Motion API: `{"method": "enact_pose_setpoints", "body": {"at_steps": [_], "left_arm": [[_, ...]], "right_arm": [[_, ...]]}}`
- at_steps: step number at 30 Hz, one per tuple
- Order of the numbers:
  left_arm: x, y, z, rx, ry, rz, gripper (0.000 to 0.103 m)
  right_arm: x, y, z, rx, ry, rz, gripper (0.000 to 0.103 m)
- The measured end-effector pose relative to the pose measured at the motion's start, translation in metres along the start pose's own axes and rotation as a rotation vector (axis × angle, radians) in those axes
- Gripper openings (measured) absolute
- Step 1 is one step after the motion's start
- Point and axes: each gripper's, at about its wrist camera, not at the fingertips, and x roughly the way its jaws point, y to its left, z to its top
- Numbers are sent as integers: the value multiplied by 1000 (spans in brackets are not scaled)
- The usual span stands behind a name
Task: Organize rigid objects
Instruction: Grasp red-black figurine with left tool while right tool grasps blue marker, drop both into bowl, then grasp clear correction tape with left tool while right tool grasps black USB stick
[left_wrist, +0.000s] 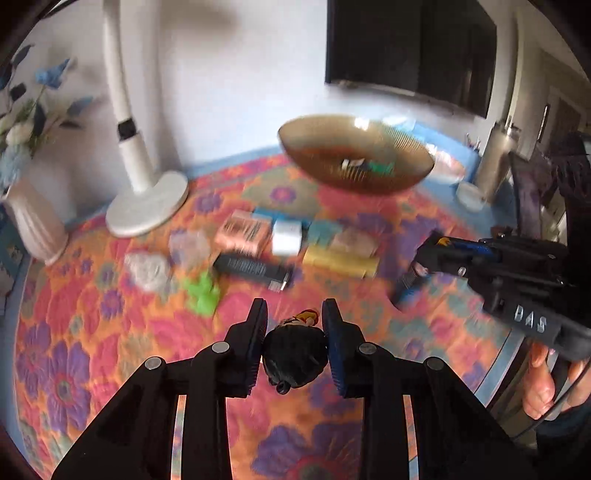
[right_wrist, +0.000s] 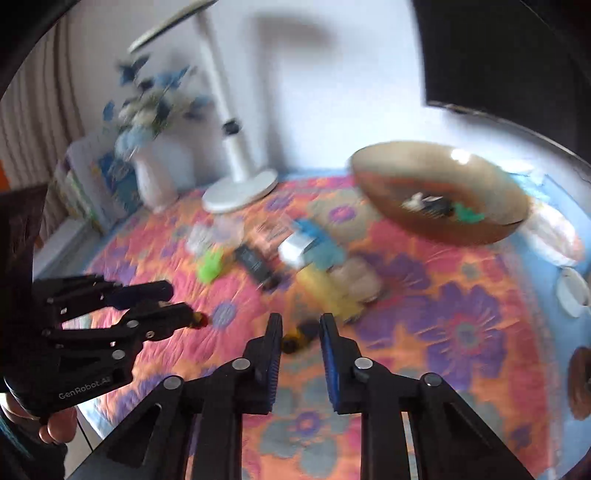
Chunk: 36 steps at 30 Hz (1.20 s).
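Observation:
My left gripper (left_wrist: 294, 314) is shut on a small black-haired toy figure (left_wrist: 295, 349) with a red and yellow tip, held above the flowered cloth. It also shows at the left of the right wrist view (right_wrist: 184, 314). My right gripper (right_wrist: 301, 325) holds a small yellow and black toy (right_wrist: 299, 336) between its fingertips; it also shows in the left wrist view (left_wrist: 424, 258). A brown glass bowl (left_wrist: 354, 155) (right_wrist: 439, 192) stands at the back with small items inside. Loose boxes lie mid-table: a black one (left_wrist: 255, 269), a white one (left_wrist: 286, 238), a yellow one (left_wrist: 340, 260), and a green toy (left_wrist: 203, 290).
A white lamp base (left_wrist: 147, 206) and a white vase with blue flowers (left_wrist: 33, 221) stand at the back left. A dark screen (left_wrist: 410, 48) hangs on the wall. A metal cup (left_wrist: 495, 162) and white lids (right_wrist: 572, 291) sit at the right.

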Motion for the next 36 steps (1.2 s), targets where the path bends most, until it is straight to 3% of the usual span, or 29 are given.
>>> {"method": "enact_pose_setpoints", "body": {"at_steps": [7,12,17,19,23,25,27,28,32,36], "left_arm": [[9,-22,64,21,-82,-86,27],[24,-35,104,38,-108,-113,27],[44,-46,143,36,-150,-145,27],[64,-50,153,35,-129,-131,27],[109,-50,158,-10,-64,-167,27],[120,-52,156,-8,-61,-155,36],[120,-48,153,-22,-71,-142,71],[115,-42,150,-39,-86,-142,79],[76,-13,139,-96,-156,-126,83],[21,18,115,-134,-209,-72,89]], "right_arm": [[-23,-70,39,111,-81,-58,10],[-21,-87,62,129,-94,-58,10],[-28,-91,102,114,-197,-90,10],[-20,-91,112,102,-231,-145,10],[18,-96,114,98,-187,-185,10],[34,-103,111,122,-153,-183,11],[43,-112,108,158,-113,-166,15],[42,-117,106,179,-104,-162,20],[17,-127,94,245,-148,-147,46],[-5,-105,83,215,-180,-123,61]]}}
